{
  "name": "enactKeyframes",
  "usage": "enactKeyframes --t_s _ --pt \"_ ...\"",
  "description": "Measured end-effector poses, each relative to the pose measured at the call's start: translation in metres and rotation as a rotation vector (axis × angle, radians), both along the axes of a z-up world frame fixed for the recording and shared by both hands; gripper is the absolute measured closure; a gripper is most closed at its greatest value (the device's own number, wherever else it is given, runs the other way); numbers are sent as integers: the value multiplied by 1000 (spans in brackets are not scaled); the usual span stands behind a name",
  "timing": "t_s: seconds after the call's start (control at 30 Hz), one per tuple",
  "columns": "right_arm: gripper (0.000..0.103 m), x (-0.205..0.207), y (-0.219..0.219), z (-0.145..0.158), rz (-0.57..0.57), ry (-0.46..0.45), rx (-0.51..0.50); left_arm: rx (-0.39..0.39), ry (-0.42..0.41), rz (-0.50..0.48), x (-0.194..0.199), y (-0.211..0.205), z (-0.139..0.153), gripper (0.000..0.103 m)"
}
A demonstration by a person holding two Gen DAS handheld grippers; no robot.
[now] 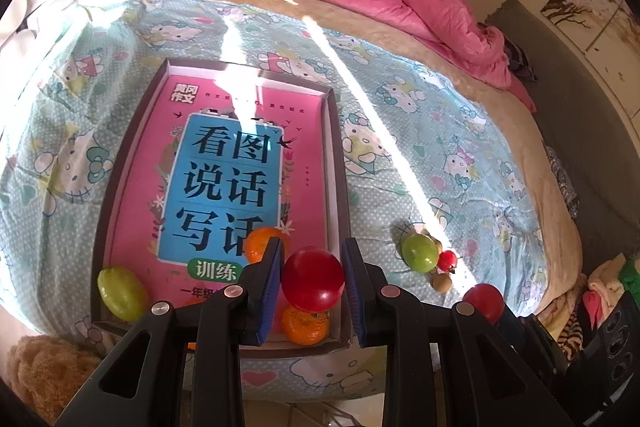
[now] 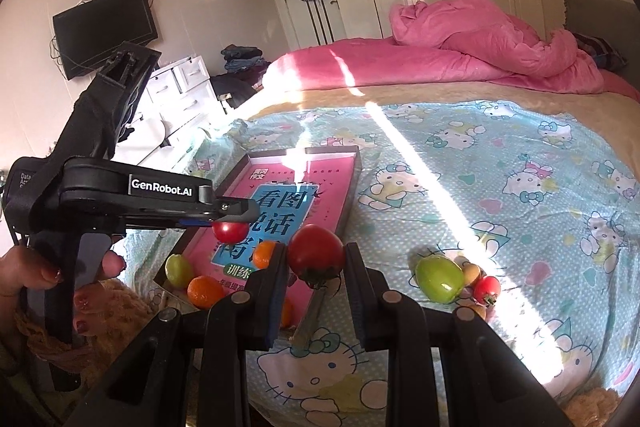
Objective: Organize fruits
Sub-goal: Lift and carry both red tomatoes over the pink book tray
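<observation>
Roughly half done, judging by the layout. Already in the box [image 1: 338,163]: two oranges [image 1: 305,325] and a green fruit [image 1: 122,293]. Left tool [image 1: 312,285] clamped on a red fruit [image 1: 313,279] above the box; right tool [image 2: 316,269] clamped on a tomato [image 2: 316,254]. Left on the bed [image 2: 520,227]: a green fruit [image 2: 439,278], small red fruit [image 2: 487,289] and pale ones.

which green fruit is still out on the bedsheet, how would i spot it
Start at the shallow box with the pink book, lying on the cartoon-cat bedsheet. Look right of the box, on the open sheet beside the bright sun stripe, for a small cluster of fruit. The green fruit is the largest there, smooth and glossy, next to a small red tomato and tan fruits; the other green one sits inside the box.
</observation>
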State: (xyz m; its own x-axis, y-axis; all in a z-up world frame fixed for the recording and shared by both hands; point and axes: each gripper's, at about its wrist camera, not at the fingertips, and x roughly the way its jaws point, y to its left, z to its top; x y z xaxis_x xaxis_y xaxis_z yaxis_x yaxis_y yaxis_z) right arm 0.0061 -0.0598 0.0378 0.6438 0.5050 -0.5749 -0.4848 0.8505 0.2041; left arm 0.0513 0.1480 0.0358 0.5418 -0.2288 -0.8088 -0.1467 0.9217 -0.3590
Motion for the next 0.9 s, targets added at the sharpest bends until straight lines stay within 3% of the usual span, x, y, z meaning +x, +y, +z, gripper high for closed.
enactKeyframes --t_s 0.43,0.9 --pt "75 3 14 -11 43 36 -15 -12 3 113 -20 57 -7 73" --pt "75 3 61 -28 147 66 -69 -4 42 159 -17 81 -31 73"
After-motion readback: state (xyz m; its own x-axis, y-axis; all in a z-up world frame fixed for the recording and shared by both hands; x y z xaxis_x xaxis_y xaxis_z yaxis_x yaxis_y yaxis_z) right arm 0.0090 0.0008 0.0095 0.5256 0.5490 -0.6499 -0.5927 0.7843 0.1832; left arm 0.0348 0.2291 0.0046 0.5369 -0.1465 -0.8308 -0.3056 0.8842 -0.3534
